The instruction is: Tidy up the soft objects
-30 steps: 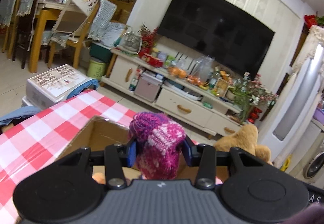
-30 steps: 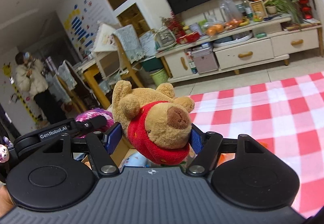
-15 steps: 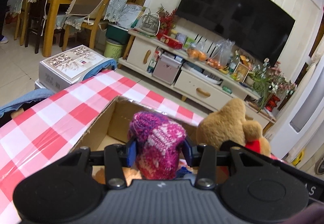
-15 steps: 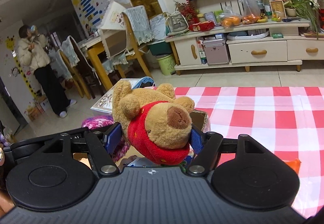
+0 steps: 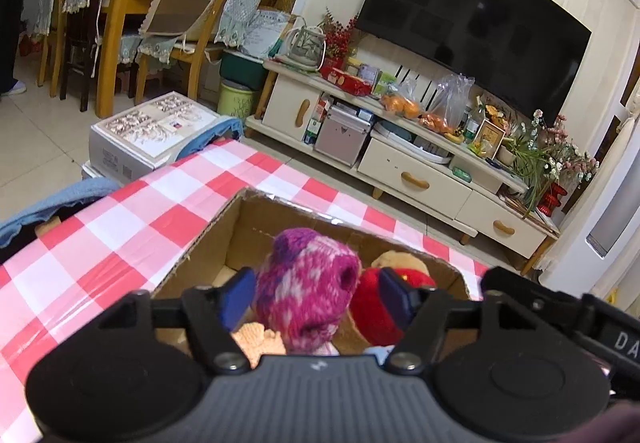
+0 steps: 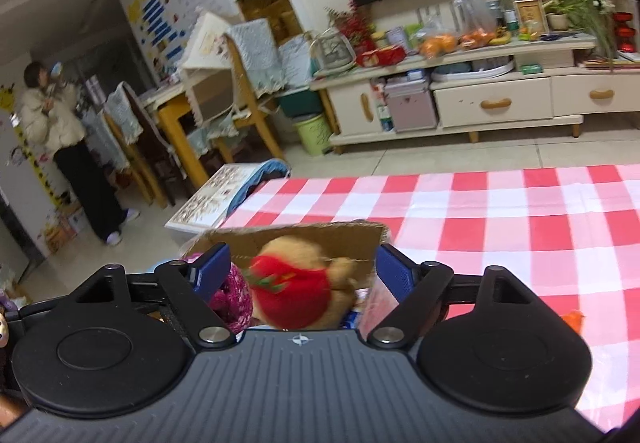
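On the left side of the table, an open brown cardboard box sits on the red-and-white checked tablecloth, its flaps up and its inside in view from the left wrist camera. The left gripper hangs over the box with its jaws opening; the blue pads stand clear of the pink-and-purple knitted woollen hat, which is between them but no longer pressed, its lower end down among the things in the box. A piece of peach-coloured knitwear lies in the box under the hat.

Just to the right of the hat, inside the same box, is the tan plush bear in a red top. It appears blurred in the right wrist view. The right gripper is above it with its jaws opening wide, and both blue pads are apart from the bear's sides.

Farther right the tablecloth is bare apart from a small orange item at the edge of the right gripper's body; what it is cannot be told.
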